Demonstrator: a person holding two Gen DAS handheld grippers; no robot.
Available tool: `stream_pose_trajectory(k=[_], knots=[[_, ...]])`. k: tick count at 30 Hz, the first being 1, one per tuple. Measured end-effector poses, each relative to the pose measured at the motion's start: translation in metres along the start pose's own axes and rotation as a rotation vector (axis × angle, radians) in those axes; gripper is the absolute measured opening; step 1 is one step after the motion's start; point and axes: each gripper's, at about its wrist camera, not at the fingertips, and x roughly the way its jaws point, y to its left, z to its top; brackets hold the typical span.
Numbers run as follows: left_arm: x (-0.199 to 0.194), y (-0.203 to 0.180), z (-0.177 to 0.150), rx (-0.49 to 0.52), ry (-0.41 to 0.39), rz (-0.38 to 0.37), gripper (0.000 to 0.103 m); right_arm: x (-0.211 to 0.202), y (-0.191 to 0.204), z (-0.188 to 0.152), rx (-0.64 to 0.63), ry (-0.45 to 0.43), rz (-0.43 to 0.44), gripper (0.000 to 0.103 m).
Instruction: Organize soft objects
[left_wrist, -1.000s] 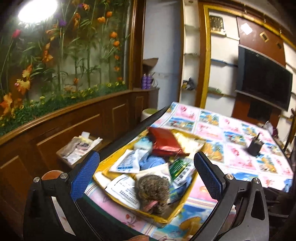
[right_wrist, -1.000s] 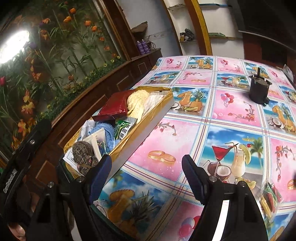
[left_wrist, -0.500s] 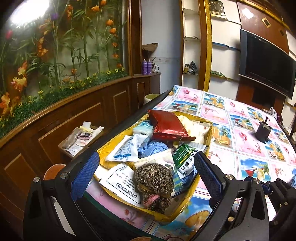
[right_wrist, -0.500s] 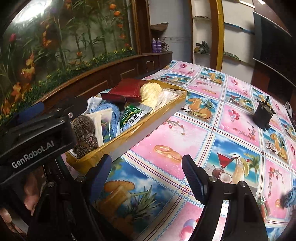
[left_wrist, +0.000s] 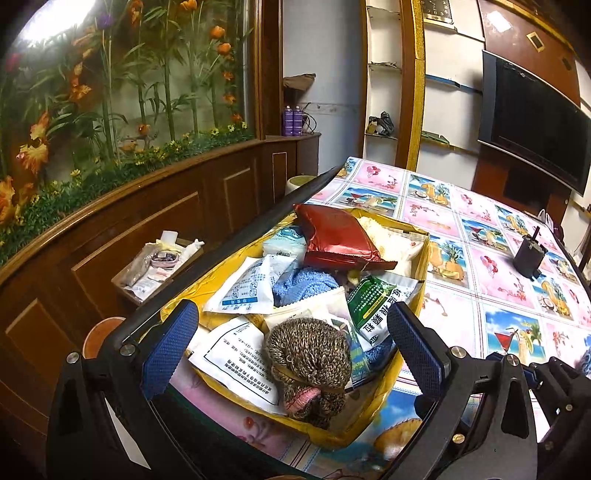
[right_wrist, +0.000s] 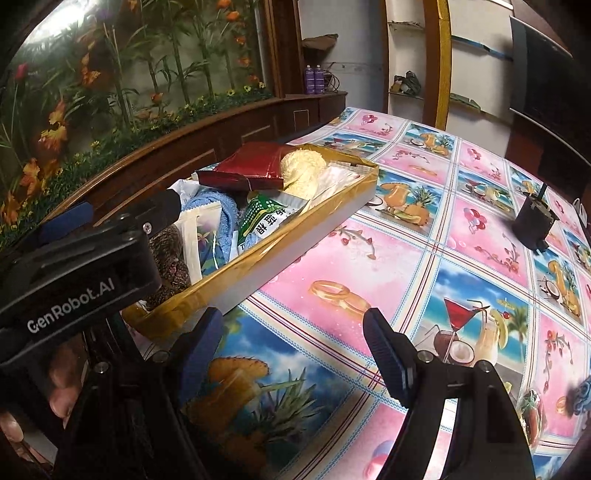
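A shallow yellow box (left_wrist: 384, 398) on the table holds several soft things: a brown knitted roll (left_wrist: 310, 362) at the near end, a blue towel (left_wrist: 303, 282), a red foil pouch (left_wrist: 336, 236), a green sachet (left_wrist: 373, 306) and white packets. My left gripper (left_wrist: 291, 345) is open, its blue pads on either side of the knitted roll and just short of it. My right gripper (right_wrist: 295, 356) is open and empty over the tablecloth, right of the box (right_wrist: 295, 243). The left gripper's body (right_wrist: 77, 273) hides part of the box in the right wrist view.
The table (right_wrist: 461, 236) has a bright picture-tile cloth. A small black device (right_wrist: 533, 221) stands at the far right. A wooden wall with a flower display (left_wrist: 110, 110) runs along the left. A low crate of small items (left_wrist: 159, 262) sits below the table's left edge.
Both grippers have swung left and nearer the box. The left gripper has levelled out, with the knitted roll now lying between its pads. Both stay open.
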Motion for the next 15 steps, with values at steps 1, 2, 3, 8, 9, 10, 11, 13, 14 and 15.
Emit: stream_pose_trajectory(k=[1, 2, 3, 8, 9, 10, 11, 13, 14, 15], knots=[[0.0012, 0.0001, 0.0001, -0.002, 0.003, 0.0, 0.103, 0.0008, 0.0007, -0.0004, -0.002, 0.003, 0.001, 0.078], [0.0025, -0.0002, 0.0002, -0.003, 0.005, -0.001, 0.103, 0.0014, 0.0012, -0.0005, -0.005, 0.007, 0.001, 0.078], [0.0029, 0.0002, -0.0001, -0.004, 0.007, -0.001, 0.103, 0.0019, 0.002, -0.0008, -0.006, 0.009, 0.001, 0.078], [0.0054, 0.0009, -0.0003, -0.006, 0.015, -0.006, 0.103, 0.0036, 0.0021, -0.0001, -0.005, 0.014, 0.001, 0.078], [0.006, 0.0009, -0.0004, -0.007, 0.018, -0.007, 0.103, 0.004, 0.002, 0.0, -0.004, 0.015, 0.002, 0.078], [0.0058, 0.0013, -0.0006, -0.007, 0.02, -0.008, 0.103, 0.0043, 0.0021, 0.0, -0.004, 0.016, 0.003, 0.078], [0.0061, 0.0014, -0.0007, -0.008, 0.021, -0.009, 0.103, 0.0046, 0.0021, -0.0001, -0.004, 0.018, 0.003, 0.078], [0.0065, 0.0012, -0.0008, -0.006, 0.021, -0.003, 0.103, 0.0052, 0.0023, -0.0001, -0.003, 0.019, 0.004, 0.078], [0.0066, 0.0012, -0.0011, -0.004, 0.019, 0.003, 0.103, 0.0053, 0.0023, -0.0002, -0.003, 0.02, 0.004, 0.078], [0.0066, 0.0011, -0.0012, -0.002, 0.016, 0.007, 0.103, 0.0056, 0.0025, -0.0003, -0.003, 0.021, 0.004, 0.078]])
